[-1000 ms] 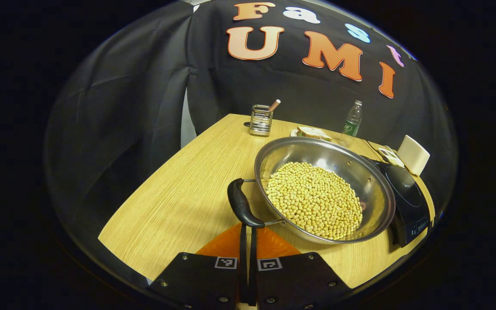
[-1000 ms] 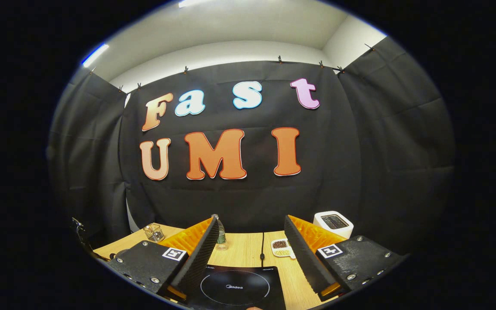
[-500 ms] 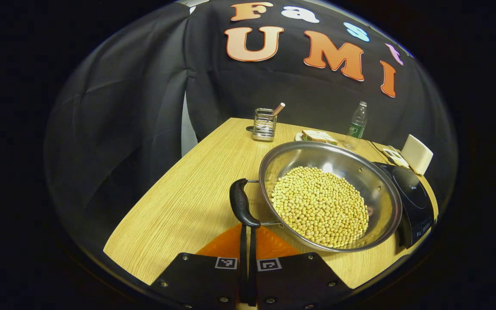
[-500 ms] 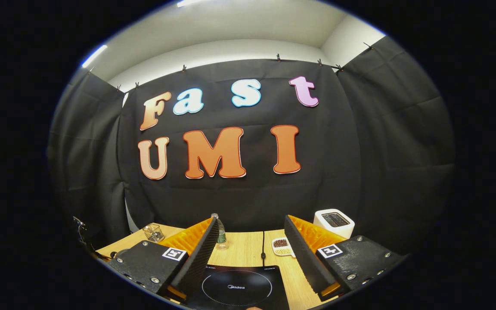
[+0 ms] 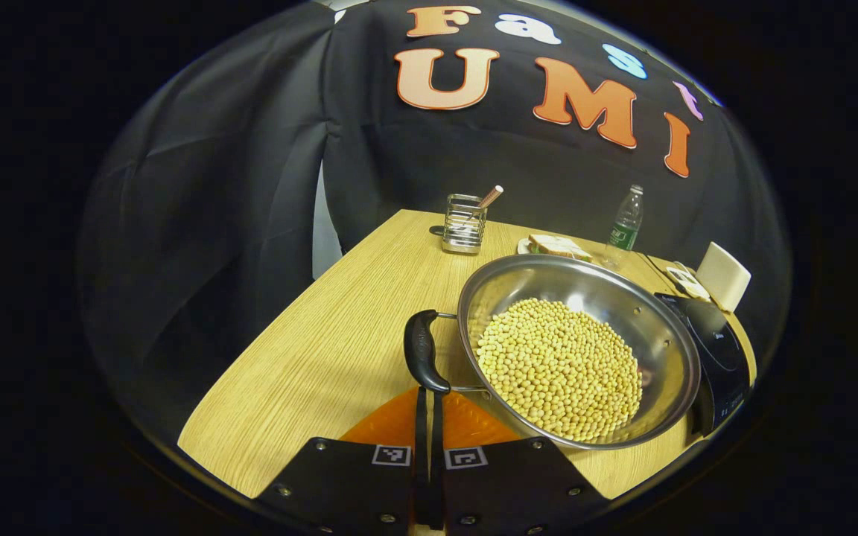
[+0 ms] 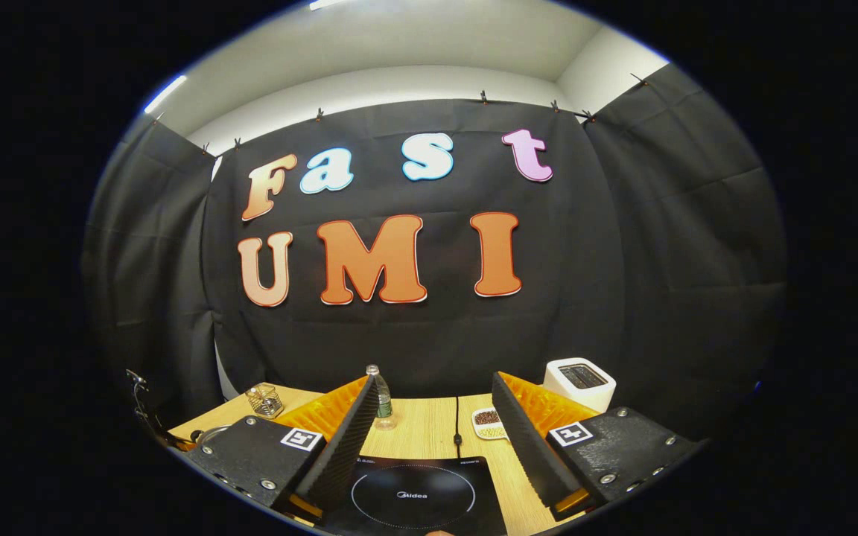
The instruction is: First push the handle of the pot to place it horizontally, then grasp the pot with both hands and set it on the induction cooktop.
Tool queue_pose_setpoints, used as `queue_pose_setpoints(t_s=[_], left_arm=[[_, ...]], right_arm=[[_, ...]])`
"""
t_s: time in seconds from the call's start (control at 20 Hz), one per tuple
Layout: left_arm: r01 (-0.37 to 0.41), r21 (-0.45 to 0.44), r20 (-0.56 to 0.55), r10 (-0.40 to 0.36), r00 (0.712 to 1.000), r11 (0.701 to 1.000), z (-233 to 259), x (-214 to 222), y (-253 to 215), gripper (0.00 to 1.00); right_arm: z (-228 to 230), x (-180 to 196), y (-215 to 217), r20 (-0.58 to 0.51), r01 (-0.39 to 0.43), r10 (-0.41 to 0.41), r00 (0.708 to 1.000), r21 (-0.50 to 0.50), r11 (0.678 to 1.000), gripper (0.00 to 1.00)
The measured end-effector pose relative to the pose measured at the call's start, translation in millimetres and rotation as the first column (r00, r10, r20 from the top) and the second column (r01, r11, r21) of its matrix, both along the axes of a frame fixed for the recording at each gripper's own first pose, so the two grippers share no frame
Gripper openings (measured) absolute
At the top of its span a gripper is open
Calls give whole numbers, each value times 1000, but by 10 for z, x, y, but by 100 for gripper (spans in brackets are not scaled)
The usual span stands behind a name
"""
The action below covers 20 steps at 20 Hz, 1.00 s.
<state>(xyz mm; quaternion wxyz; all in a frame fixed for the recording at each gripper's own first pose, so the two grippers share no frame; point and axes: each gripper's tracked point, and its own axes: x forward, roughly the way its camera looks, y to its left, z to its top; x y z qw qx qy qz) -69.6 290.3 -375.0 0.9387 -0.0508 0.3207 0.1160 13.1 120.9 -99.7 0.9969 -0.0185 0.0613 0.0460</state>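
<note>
Pot (image 5: 578,350) has slid slightly toward the cooktop (image 5: 712,350), its handle (image 5: 423,361) nudged by the closed left claw (image 5: 429,417). Right claw (image 6: 429,432) waits wide open, so the push looks unfinished.

Shiny metal pot (image 5: 660,327) (matt black handle (image 5: 423,351)); wood-grain table (image 5: 339,327).

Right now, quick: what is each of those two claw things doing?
Left gripper: shut, holding nothing, tips near the steel pot's black handle.
Right gripper: open, empty, above the black induction cooktop.
</note>
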Motion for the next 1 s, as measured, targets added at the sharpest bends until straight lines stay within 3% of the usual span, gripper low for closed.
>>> queue_pose_setpoints(t_s=[0.4, 0.75, 0.9, 1.0], left_arm=[[-1, -11, 31, 2, 1000, 1000, -40, 235, 71, 1], [-12, -49, 60, 15, 998, 999, -3, 193, 88, 1], [-34, -6, 100, 34, 994, 999, 170, 97, 183, 2], [-23, 51, 190, 13, 982, 998, 443, 76, 190, 2]], right_arm=[[-258, -64, 177, -28, 1, -1, 1000, 2, 1000, 95], [-573, -149, 516, -69, -23, 27, 997, 48, 999, 95], [-753, -141, 650, -95, -15, 18, 995, 40, 999, 95], [-927, -132, 800, -118, -17, 22, 993, 43, 999, 95]])
